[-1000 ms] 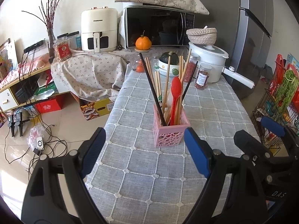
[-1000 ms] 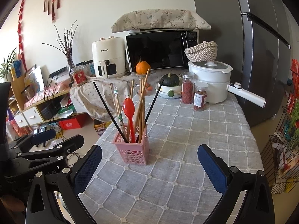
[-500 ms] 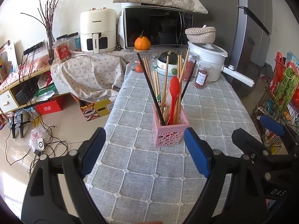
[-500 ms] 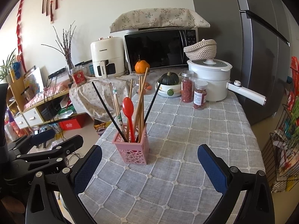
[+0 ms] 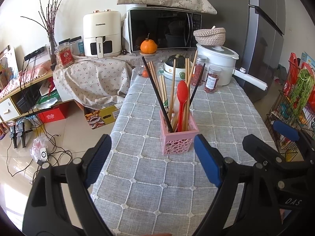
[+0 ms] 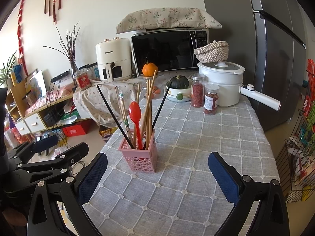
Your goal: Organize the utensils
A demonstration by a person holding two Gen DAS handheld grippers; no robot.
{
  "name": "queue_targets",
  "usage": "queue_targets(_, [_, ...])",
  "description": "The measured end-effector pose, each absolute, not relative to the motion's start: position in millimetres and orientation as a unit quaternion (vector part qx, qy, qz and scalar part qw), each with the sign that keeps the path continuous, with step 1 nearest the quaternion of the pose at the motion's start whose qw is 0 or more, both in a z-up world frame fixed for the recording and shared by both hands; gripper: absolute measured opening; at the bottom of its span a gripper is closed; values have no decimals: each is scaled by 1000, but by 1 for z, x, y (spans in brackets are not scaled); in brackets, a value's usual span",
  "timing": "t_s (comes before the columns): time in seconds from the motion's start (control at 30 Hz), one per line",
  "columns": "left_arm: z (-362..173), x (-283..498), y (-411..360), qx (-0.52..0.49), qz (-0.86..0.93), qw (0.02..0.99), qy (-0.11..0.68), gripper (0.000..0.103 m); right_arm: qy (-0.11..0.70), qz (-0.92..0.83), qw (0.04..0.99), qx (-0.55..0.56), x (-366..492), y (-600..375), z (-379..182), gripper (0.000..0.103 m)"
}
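Observation:
A pink perforated utensil holder [image 5: 178,140] stands upright on the grey checked tablecloth [image 5: 149,181]. It holds a red spoon [image 5: 181,102], several wooden chopsticks [image 5: 172,86] and black chopsticks [image 5: 155,92]. It also shows in the right wrist view [image 6: 140,157] with the red spoon [image 6: 135,116]. My left gripper [image 5: 152,158] is open and empty, just short of the holder. My right gripper [image 6: 157,176] is open and empty, short of the holder and to its right. The right gripper also shows at the right of the left wrist view [image 5: 283,135].
At the table's far end stand a white pot [image 5: 218,64], two spice jars [image 5: 211,78], a squash in a bowl [image 5: 176,66] and an orange [image 5: 148,46]. A microwave [image 5: 163,29] and air fryer [image 5: 101,35] sit behind. A wire rack [image 5: 291,106] stands right; cables lie on the floor at the left.
Both grippers have drawn back slightly from the holder and stayed open. The holder and utensils have not moved.

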State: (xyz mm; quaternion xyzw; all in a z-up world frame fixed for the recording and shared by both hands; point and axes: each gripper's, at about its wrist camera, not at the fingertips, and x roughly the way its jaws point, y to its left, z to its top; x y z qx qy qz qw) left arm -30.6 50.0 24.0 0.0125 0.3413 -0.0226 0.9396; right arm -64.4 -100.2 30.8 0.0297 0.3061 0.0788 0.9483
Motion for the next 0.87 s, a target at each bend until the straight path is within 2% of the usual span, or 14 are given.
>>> queue_targets(0.87, [22, -29, 49, 13, -20, 937, 348, 86, 312, 80, 946, 33, -67, -96, 27, 103])
